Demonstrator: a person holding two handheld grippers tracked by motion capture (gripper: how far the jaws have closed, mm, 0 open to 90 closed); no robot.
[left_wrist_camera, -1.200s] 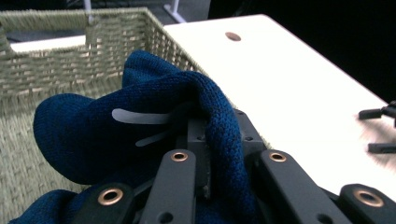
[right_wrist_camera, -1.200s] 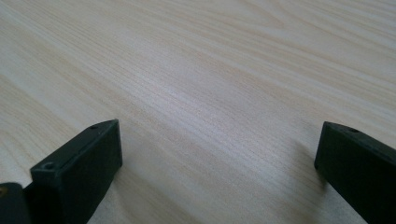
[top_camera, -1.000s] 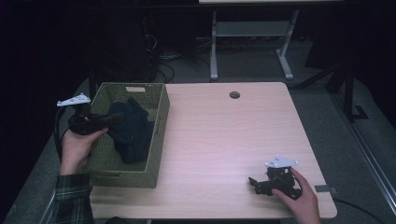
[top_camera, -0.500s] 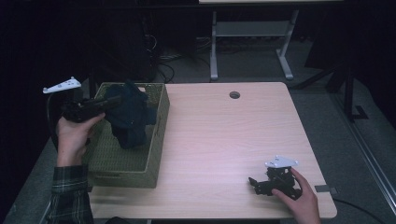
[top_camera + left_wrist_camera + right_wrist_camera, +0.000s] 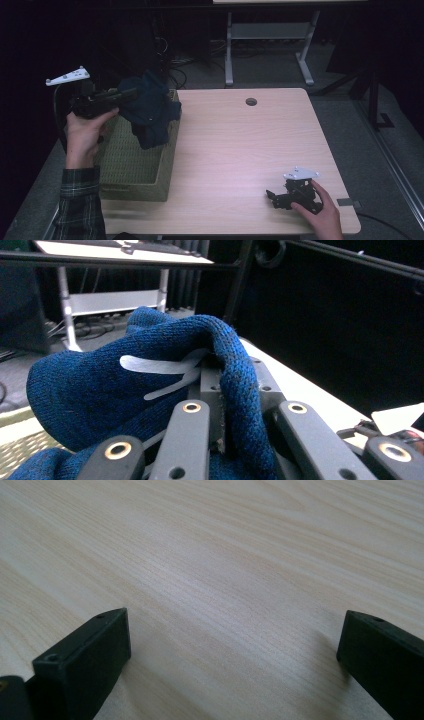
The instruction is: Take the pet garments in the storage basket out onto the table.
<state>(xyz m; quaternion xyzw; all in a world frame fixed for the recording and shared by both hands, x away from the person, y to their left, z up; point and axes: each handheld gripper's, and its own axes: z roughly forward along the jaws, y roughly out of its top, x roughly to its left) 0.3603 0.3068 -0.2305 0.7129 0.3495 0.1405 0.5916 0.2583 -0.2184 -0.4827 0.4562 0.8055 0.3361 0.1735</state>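
Nearest the person, the right hand-held gripper rests on the pale wooden bench close to its near right corner, well apart from the work. Its own view looks along the bare wood grain, with its jaws spread wide and nothing between them.

Farther off, on the left side of the bench, stands a woven basket in an olive-green weave. Above its far end the left hand-held gripper is raised, its jaws pressed onto a fold of a dark blue knitted garment. In the left gripper view the knit bunches over the jaws, a light printed mark showing on the cloth. Most of the garment hangs clear of the basket rim, though its lowest fold appears to dangle just inside or against the inner wall; which cannot be told.

The step in hand looks like lifting the garment out of the basket. The next move probably calls for raising it until the trailing fold clears the rim, then carrying it rightward over the open bench, where the idle right hand-held gripper could take a second hold.
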